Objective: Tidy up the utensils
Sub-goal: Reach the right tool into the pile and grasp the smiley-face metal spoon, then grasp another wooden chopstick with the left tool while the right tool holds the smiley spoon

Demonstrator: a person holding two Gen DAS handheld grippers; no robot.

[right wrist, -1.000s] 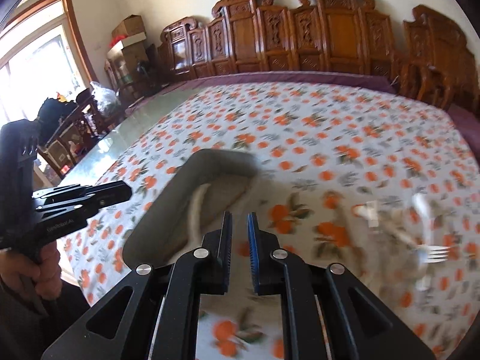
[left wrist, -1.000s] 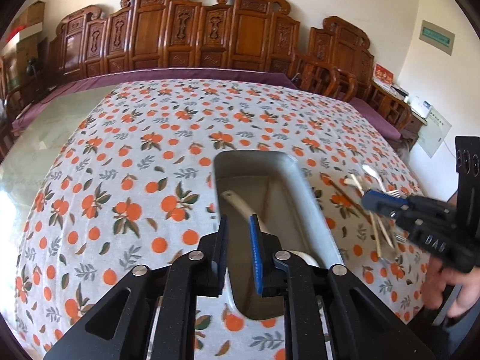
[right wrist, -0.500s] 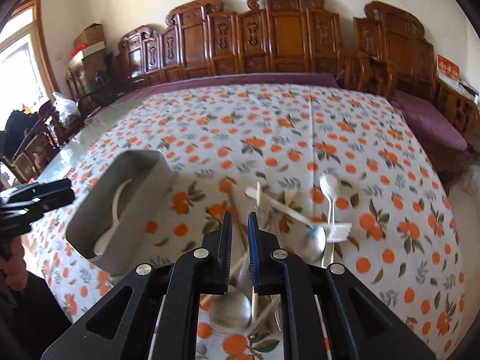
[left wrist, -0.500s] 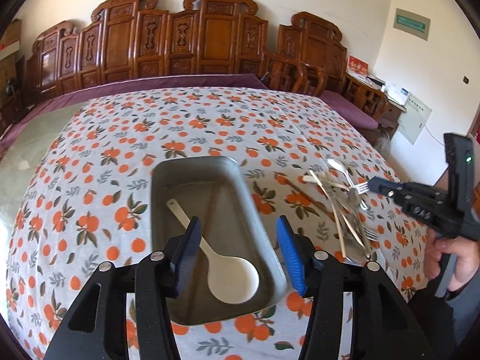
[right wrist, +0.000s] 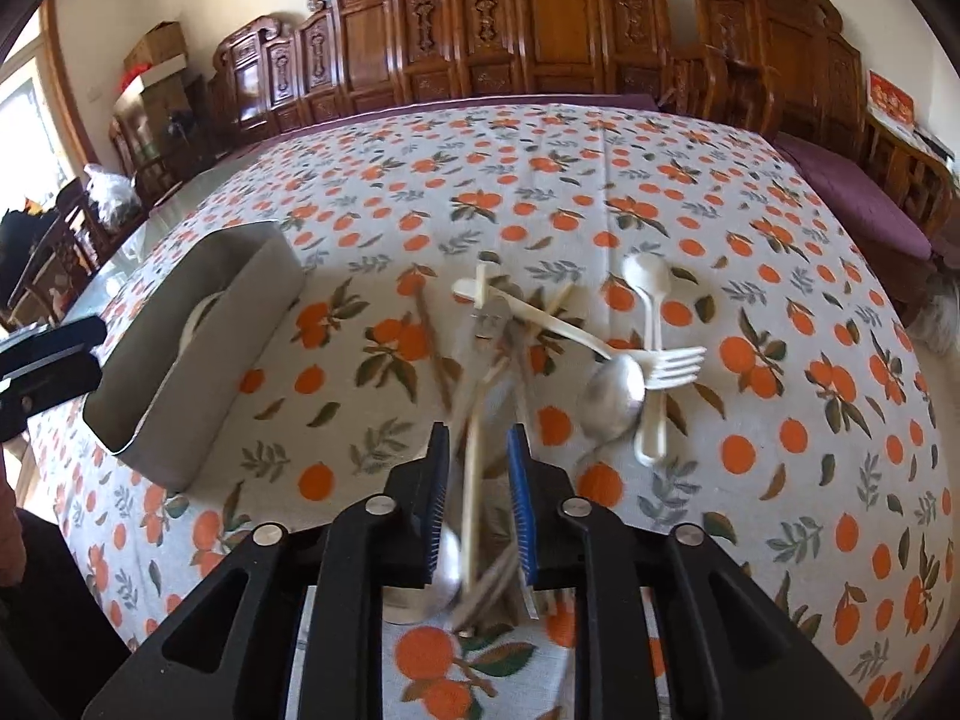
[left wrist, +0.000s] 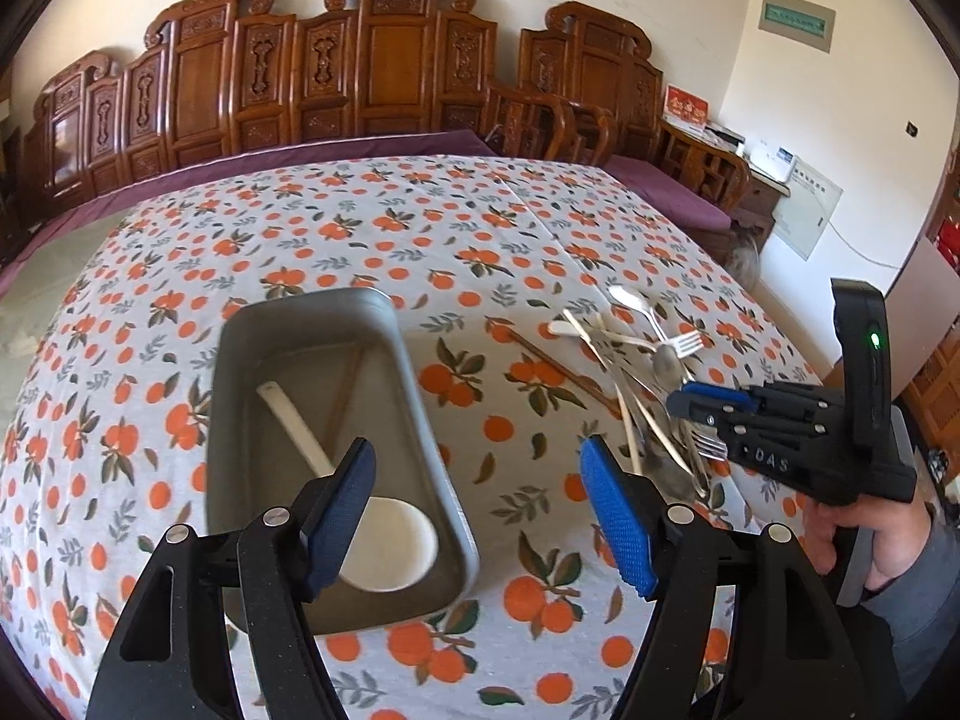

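A grey metal tray [left wrist: 414, 384] [right wrist: 198, 372] sits on the orange-patterned tablecloth. In it lie a white ladle [left wrist: 384, 546] and a brown chopstick [left wrist: 345, 390]. My left gripper [left wrist: 480, 510] is open and empty above the tray's near end. To the right lies a pile of utensils [left wrist: 642, 372] [right wrist: 540, 348]: spoons, forks and chopsticks. My right gripper [right wrist: 477, 480] [left wrist: 690, 402] is over the pile's near end, jaws slightly apart around a pale chopstick [right wrist: 471, 480], not closed on it.
Carved wooden chairs [left wrist: 372, 66] line the table's far side. A white plastic fork [right wrist: 672, 366] and white spoon [right wrist: 648, 288] lie at the pile's right. Cloth [right wrist: 810, 420] stretches right of the pile.
My left gripper opened wide and drew back from the tray. My right gripper swung from the tray to the utensil pile, lowered over it, and its jaws parted slightly.
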